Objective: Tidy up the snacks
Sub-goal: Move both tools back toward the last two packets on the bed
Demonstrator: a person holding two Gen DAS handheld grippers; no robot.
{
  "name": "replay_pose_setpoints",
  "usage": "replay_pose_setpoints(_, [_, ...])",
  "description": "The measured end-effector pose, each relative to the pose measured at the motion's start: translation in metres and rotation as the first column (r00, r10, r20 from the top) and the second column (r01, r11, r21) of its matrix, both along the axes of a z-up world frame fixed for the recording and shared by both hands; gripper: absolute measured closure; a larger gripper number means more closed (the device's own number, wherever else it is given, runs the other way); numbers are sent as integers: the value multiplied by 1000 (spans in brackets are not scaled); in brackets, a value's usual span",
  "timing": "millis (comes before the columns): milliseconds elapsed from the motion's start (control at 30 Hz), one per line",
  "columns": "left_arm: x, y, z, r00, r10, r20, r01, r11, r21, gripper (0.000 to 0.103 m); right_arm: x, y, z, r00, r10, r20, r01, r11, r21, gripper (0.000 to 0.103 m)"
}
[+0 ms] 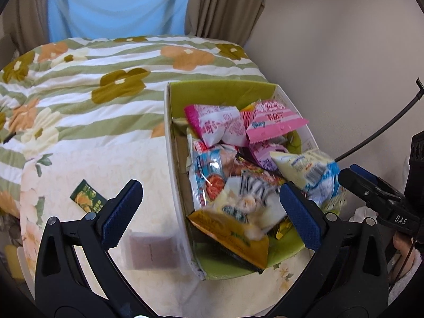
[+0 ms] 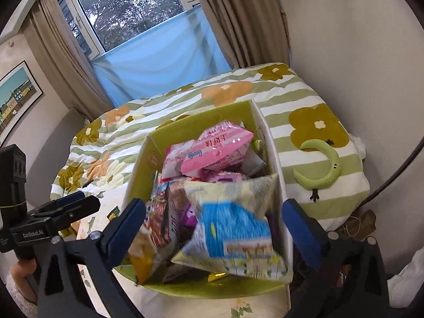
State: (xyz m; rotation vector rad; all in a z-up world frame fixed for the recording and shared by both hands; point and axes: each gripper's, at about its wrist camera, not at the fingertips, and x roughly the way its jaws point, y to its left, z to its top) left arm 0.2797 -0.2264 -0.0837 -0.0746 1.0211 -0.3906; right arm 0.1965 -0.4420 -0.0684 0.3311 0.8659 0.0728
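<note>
Right now, on the bed:
Box: a green-lined cardboard box [image 1: 288,254] stands on the pale floral cloth [image 1: 111,164], close to the bed's wall-side edge, heaped with snack packets.
Pink packets: two pink packets [image 1: 273,124] lie at the box's far end, on top of the heap.
Blue-and-cream bag: a blue-and-cream bag [image 2: 233,228] lies blurred on the heap by the box's near right wall, between the right claw's fingers but touched by neither pad.
Right gripper [image 2: 212,228]: jaws spread wide over the near end of the box, gripping nothing.
Left gripper [image 1: 212,214]: jaws wide, straddling the box's near left wall, nothing held.
Orange packet: an orange packet [image 1: 238,241] rests at the box's near corner.
Green sachet: a small dark green sachet [image 1: 86,197] lies on the cloth left of the box, well apart from it.
Purple card: a flat purple card [image 1: 152,251] lies near the box's left wall.
</note>
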Motion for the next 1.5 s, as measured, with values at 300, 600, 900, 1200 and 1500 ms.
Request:
replay_pose_setpoints(300, [-15, 4, 0, 1000, 27, 15, -27, 1000, 5, 1, -11, 0, -2, 999, 45, 7, -45, 998, -53, 1])
replay_pose_setpoints(600, [-31, 19, 20, 995, 77, 59, -79, 996, 31, 1, -8, 1, 9, 997, 78, 3, -78, 996, -44, 1])
replay_pose_setpoints(900, [-59, 60, 34, 984, 153, 92, -158, 986, 54, 1, -10, 16, 29, 990, 139, 30, -136, 988, -75, 1])
replay_pose_setpoints(1200, [-73, 124, 41, 973, 205, 106, -208, 978, 21, 1, -19, 69, 56, 979, 180, 94, -170, 979, -114, 1])
replay_pose_setpoints(1500, [-68, 192, 36, 985, 154, 76, -156, 988, 22, 1, -27, 150, 53, 983, 159, 88, -149, 982, -115, 1])
